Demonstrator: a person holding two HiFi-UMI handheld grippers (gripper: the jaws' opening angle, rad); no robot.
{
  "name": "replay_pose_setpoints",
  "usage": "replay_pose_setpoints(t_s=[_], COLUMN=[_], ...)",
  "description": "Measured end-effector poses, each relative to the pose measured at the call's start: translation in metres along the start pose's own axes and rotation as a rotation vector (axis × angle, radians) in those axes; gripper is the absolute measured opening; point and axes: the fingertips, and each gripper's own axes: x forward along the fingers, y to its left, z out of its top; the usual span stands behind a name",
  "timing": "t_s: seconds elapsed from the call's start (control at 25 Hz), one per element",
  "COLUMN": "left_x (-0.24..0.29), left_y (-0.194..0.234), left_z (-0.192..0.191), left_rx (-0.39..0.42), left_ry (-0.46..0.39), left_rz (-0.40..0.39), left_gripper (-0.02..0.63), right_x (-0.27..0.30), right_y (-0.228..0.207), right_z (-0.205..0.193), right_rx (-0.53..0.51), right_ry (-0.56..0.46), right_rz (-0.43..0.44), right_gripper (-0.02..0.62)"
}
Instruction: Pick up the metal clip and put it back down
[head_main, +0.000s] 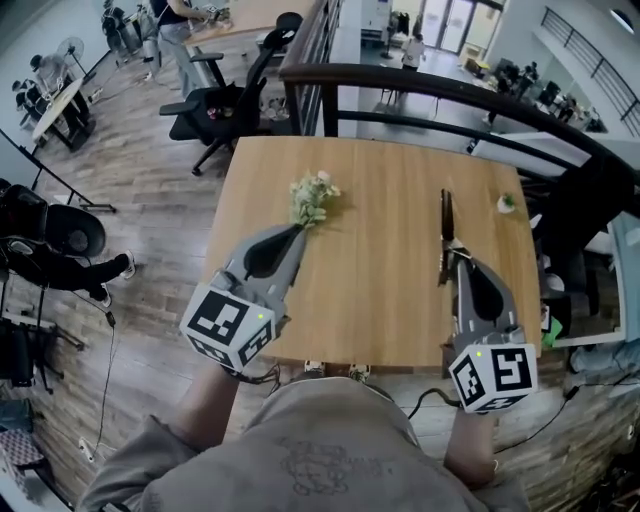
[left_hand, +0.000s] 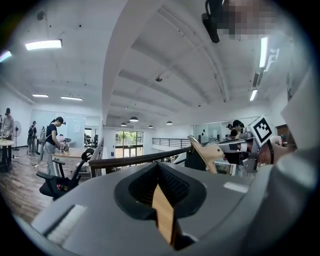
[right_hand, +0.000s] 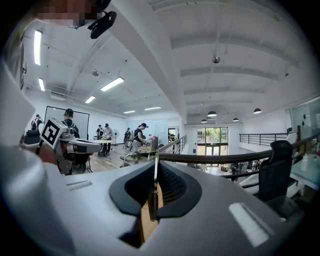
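Right gripper (head_main: 456, 256): jaws pressed together on the metal clip (head_main: 446, 215). The right gripper view shows the thin metal edge standing upright between the pads.
Left gripper (head_main: 298, 232): jaws together with nothing between them. The tip is just beside the flowers (head_main: 312, 197).
Clip position: held at the right side of the table (head_main: 380, 290), its long dark body reaching forward past the jaw tips. It appears to be clear of the wood, though the head view does not show the gap.
Step in hand: pick-up judged complete. The put-down is not yet done.
Next move: lower the clip onto bare wood, keep it level until it rests, then spread the jaws.
Caution: the clip is thin and overhangs the jaws, so it may tip if let go early.
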Motion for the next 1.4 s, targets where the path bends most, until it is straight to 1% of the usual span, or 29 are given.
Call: replay_pose_setpoints(t_s=[0.2,0.44,0.56,0.68,0.92,1.08,1.2,1.4], left_x=[0.015,0.056,0.087,0.117,0.17,0.198,0.217,0.244], left_y=[-0.023,-0.061,-0.081,-0.108,-0.166,-0.196,-0.216,-0.245], left_z=[-0.002,-0.003,0.001,-0.008,-0.051,-0.087,-0.114,-0.152], left_rx=[0.008,0.008,0.022,0.026,0.017,-0.008,-0.016,-0.011], left_ry=[0.0,0.001,-0.003,0.018,0.116,0.182,0.233,0.302], left_rz=[-0.055,-0.154,-0.208,-0.272,-0.383,-0.433,-0.465,-0.501], left_gripper=[0.0,0.0,0.0,0.0,0.0,0.0,0.0,0.002], right_x=[-0.013,-0.023,-0.02,-0.024,-0.03,-0.043,-0.049,-0.051], right_y=[-0.017,-0.059,-0.088,-0.118,-0.19,-0.231,-0.247,-0.262], right_z=[-0.012,-0.045,-0.068,-0.099,-0.166,-0.211,-0.244,-0.303], right_rx=[-0.011,-0.084,-0.051,-0.023,-0.066,-0.105,-0.14,-0.17], right_ry=[0.019,0.116,0.177,0.253,0.4,0.516,0.597,0.714], right_rz=[-0.038,-0.129,-0.158,-0.22,-0.342,-0.413,-0.43,-0.422], right_gripper=[0.012,0.012,0.012,0.012,0.012,0.012,0.012,0.012])
